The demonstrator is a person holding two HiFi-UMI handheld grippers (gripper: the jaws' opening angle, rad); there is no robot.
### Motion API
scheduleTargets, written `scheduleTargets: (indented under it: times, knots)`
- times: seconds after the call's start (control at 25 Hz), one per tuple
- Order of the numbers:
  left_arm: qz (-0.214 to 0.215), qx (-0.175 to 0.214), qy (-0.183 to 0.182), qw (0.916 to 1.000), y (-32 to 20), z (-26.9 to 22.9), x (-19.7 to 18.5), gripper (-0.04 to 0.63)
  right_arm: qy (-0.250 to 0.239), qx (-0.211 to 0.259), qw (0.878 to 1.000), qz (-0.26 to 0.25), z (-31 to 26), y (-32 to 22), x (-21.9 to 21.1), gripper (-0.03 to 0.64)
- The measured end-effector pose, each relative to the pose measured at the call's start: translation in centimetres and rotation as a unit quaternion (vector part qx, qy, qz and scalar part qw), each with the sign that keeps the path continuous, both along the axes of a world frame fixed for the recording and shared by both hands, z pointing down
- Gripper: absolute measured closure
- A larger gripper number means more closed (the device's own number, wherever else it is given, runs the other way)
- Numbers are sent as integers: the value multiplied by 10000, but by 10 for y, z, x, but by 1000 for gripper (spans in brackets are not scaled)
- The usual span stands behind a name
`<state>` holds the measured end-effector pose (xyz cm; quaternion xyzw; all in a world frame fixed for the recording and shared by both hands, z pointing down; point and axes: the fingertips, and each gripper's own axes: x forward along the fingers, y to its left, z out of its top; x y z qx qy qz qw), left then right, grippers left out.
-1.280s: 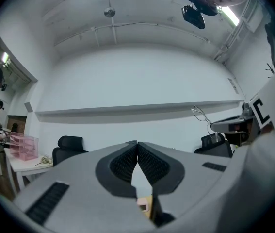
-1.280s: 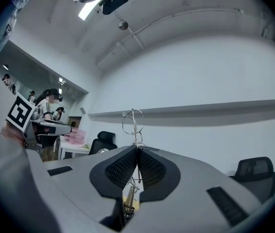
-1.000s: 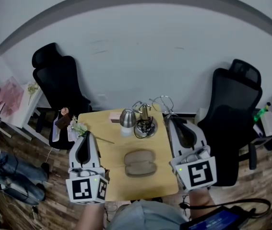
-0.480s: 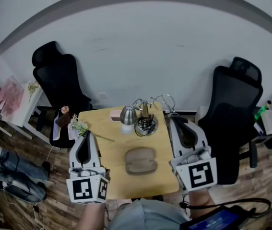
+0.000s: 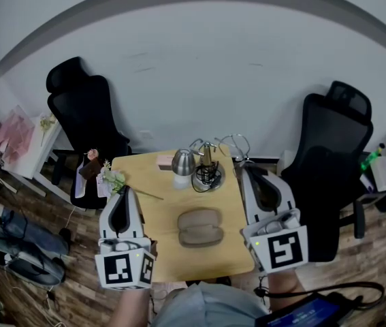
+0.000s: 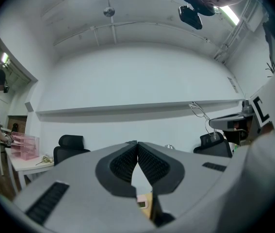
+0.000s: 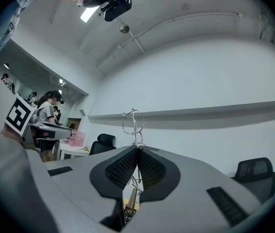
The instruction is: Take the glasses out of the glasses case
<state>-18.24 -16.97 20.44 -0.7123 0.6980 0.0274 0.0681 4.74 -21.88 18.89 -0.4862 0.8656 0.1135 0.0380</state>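
A closed grey-brown glasses case (image 5: 200,227) lies in the middle of the small wooden table (image 5: 157,213) in the head view. My left gripper (image 5: 120,191) hovers over the table's left edge, apart from the case. My right gripper (image 5: 246,170) hovers over the right edge, also clear of it. Both point away from me toward the far wall. In the left gripper view the left gripper (image 6: 137,144) has its pads touching with nothing between them. The right gripper (image 7: 137,150) is likewise shut and empty. Neither gripper view shows the case.
At the table's far end stand a metal dome lamp (image 5: 182,163), a wire stand (image 5: 207,156) (image 7: 133,123) with black cables, a small pink item (image 5: 163,163) and a flower sprig (image 5: 112,180). Black office chairs (image 5: 84,118) (image 5: 332,159) flank the table. A person sits at the left edge.
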Motion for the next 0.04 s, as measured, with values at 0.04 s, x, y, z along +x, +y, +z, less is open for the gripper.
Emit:
scheduleTargets:
  times: [0.04]
  knots:
    - [-1, 0, 1, 10000, 0, 0, 0, 589, -1, 3, 10000, 1, 0, 0, 0, 594]
